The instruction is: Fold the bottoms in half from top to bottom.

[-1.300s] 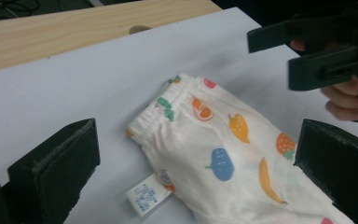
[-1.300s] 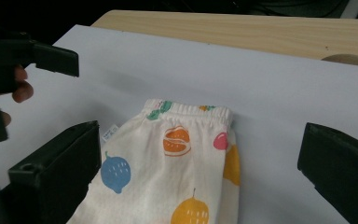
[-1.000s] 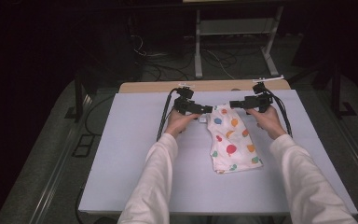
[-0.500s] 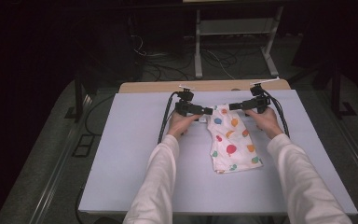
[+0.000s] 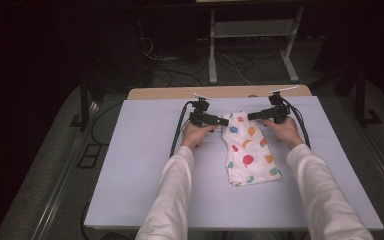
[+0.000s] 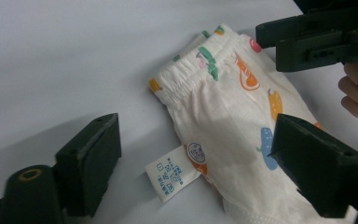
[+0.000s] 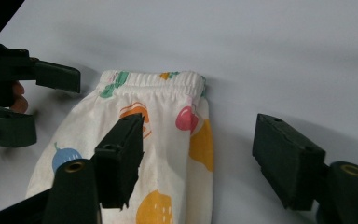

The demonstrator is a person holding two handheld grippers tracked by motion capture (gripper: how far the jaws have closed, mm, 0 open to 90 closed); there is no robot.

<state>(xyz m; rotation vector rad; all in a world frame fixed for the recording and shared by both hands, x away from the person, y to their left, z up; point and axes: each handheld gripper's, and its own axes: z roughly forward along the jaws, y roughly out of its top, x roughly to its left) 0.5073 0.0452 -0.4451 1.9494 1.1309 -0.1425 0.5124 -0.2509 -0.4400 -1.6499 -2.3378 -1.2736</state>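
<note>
Shorts (image 5: 249,149) lengthwise on table (image 5: 130,165), waistband far, legs toward person.

My sleeves (image 5: 172,200) are long, off-white, plain. My left gripper (image 5: 224,121) and right gripper (image 5: 251,116) are black, with blocky rectangular jaws; a brass-ringed screw hole sits near a jaw base. Black cables (image 5: 179,127) loop from each; pale three-cornered plates on top.

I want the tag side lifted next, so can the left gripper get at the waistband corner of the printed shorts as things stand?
Probably yes. The left gripper has been closing, jaws astride that edge of the shorts without pressing, and nothing lies between them and the waistband corner.
</note>
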